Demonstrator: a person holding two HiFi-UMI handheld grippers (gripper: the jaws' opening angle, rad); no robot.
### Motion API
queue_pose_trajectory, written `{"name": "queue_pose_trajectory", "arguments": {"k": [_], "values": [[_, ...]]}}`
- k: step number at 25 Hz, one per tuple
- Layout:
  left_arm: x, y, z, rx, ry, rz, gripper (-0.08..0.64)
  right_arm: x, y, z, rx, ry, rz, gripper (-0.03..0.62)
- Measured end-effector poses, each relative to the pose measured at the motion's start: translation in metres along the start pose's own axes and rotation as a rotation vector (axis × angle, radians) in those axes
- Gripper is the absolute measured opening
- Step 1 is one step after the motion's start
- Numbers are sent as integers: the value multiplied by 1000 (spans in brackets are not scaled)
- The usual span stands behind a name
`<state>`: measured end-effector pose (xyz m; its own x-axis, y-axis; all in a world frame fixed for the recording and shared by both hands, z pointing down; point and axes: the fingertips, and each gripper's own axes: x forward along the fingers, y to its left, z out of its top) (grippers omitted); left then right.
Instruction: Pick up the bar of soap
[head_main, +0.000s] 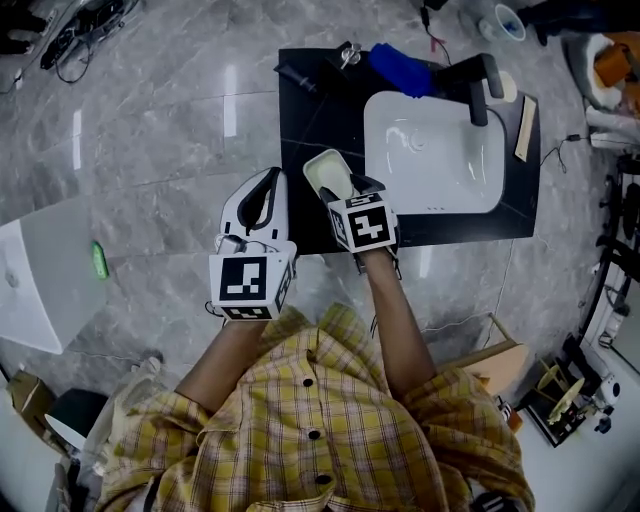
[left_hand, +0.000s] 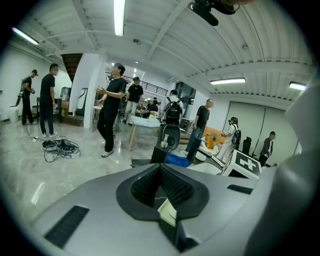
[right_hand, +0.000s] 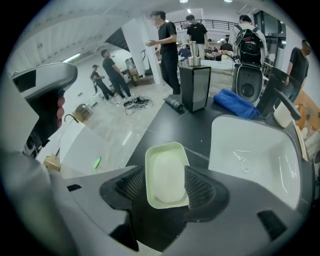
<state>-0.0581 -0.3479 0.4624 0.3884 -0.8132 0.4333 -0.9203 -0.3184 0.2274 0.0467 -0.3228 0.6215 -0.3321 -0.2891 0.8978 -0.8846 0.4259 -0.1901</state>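
Right claw (right_hand: 165, 184) spread — bar of soap (right_hand: 168, 172), in its dish (right_hand: 161, 149), lies between its pads (right_hand: 198, 187).

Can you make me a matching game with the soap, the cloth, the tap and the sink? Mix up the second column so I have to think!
Things:
1. soap
2. cloth
3. tap
4. sink

Descriptions:
A. blue
B. white, set into the dark counter
C. in its dish, between the open jaws of the right gripper
D. black

Pairs: 1-C, 2-A, 3-D, 4-B
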Motion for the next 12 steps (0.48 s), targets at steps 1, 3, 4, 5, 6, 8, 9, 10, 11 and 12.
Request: {"name": "queue_pose_trajectory", "arguments": {"k": [1,3,4,5,6,8,9,10,11,12], "values": [[2,1,-2,-3,4,-2,12,4,-1,-1,-2,11,-1,252],[6,3,-5,-8,11,-4,12,11,-3,-2,-5,32,-1,252],[8,4,-6,-11,15,-5,12,14,-4,-2,-5,41,0,252],[10,5,-7,-13,18,-5,12,16,-4,-2,-6,50,1,252],[12,6,-8,-15,21,-5,12,19,-4,-2,-8,59,2,252],[15,8,-10,-21,27,-5,12,23,-5,-3,-16,75,-2,252],[16,9,-11,-24,30,-5,12,25,-5,-4,-22,82,-6,252],[18,11,-12,-26,33,-5,12,27,-6,-4,-29,89,-9,252],[19,12,-13,-28,36,-5,12,29,-7,-4,-35,94,-11,252],[20,13,-14,-30,38,-6,12,30,-7,-4,-40,100,-12,252]]}}
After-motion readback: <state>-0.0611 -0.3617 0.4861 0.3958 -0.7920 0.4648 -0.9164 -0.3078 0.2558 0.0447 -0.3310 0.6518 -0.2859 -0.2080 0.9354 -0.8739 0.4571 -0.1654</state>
